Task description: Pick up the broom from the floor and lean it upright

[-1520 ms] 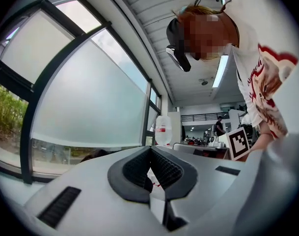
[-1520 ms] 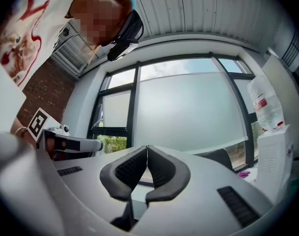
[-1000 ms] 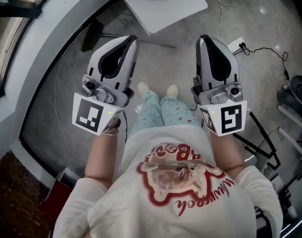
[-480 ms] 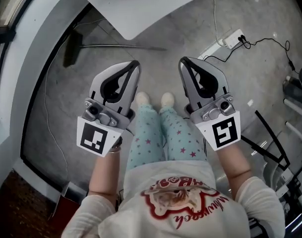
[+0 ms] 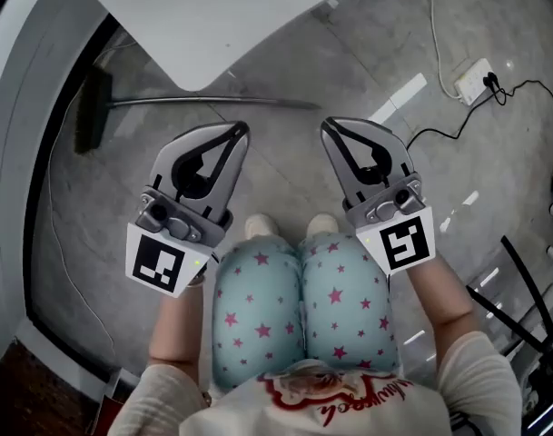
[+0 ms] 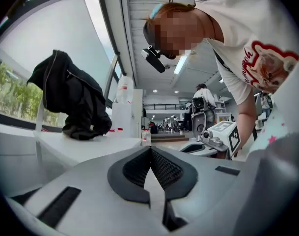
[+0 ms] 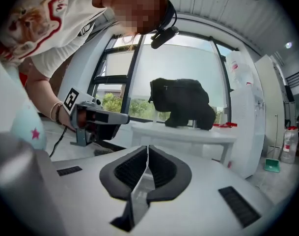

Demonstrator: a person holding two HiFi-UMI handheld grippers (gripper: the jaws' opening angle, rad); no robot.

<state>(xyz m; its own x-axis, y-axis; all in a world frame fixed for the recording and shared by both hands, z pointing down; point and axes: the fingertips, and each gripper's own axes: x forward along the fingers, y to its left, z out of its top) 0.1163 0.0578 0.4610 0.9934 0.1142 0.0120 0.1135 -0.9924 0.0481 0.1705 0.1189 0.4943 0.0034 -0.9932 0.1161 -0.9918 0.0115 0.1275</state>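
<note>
Left grey gripper and right grey gripper, jaws closed and empty, hover near a dark-bristled, metal-handled broom lying flat on the grey concrete floor.

The right tool pointed about level, its ribbed black pads pressed together along one seam with nothing between them. Straight beyond them stood a white tabletop carrying a black bundle of cloth, with a large window and greenery behind it. At the left, the left tool showed side-on at the end of a bare forearm with bands at the wrist, its marker cube turned toward the camera. The person bent over above in a white shirt with a red print, a small head camera jutting out. A star-patterned trouser leg filled the lower left. At the far right stood a tall white cabinet and a bottle.
</note>
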